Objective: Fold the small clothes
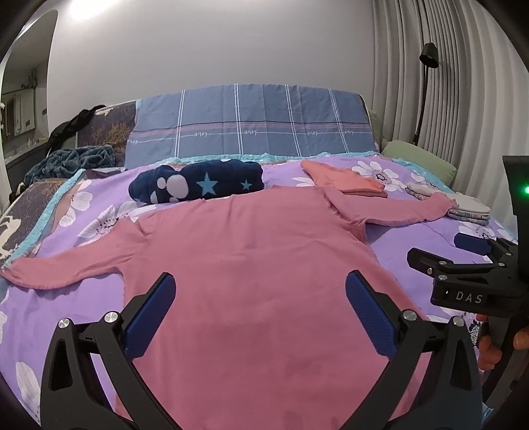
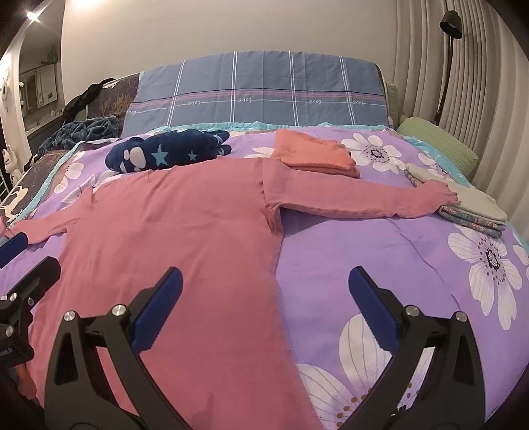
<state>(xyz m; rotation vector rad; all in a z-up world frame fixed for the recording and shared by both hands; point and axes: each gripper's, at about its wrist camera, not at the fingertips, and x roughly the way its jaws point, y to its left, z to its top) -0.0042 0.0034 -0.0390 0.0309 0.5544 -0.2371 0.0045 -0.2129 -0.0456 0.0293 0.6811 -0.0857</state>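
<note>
One pink long-sleeved top (image 1: 251,264) lies spread flat on the bed, face down or up I cannot tell, its body running toward the cameras and both sleeves stretched out to the sides. The sleeve on the right side (image 2: 357,198) reaches across the purple flowered bedspread (image 2: 413,264) until its cuff touches a small stack of folded pale and patterned cloths (image 2: 476,208). The opposite sleeve (image 1: 66,268) ends near the bed's left edge.

The left gripper (image 1: 259,297) hangs over the lower middle of the top with its jaws spread wide and nothing between them. The right gripper (image 2: 264,294) is likewise spread wide and empty, straddling the top's right side seam (one blue pad over pink cloth, the other over the bedspread). In the left wrist view the right gripper shows from the side, with fingers (image 1: 492,347) of a hand around its handle.

Just beyond the top's far edge sit a rolled navy blanket with stars and paw prints (image 1: 198,182) and a folded orange garment (image 2: 314,155). Behind them stands a blue plaid pillow (image 1: 251,122), with a green pillow (image 2: 436,142) at the right, near pale curtains (image 2: 463,82) and a black lamp (image 2: 451,20).
</note>
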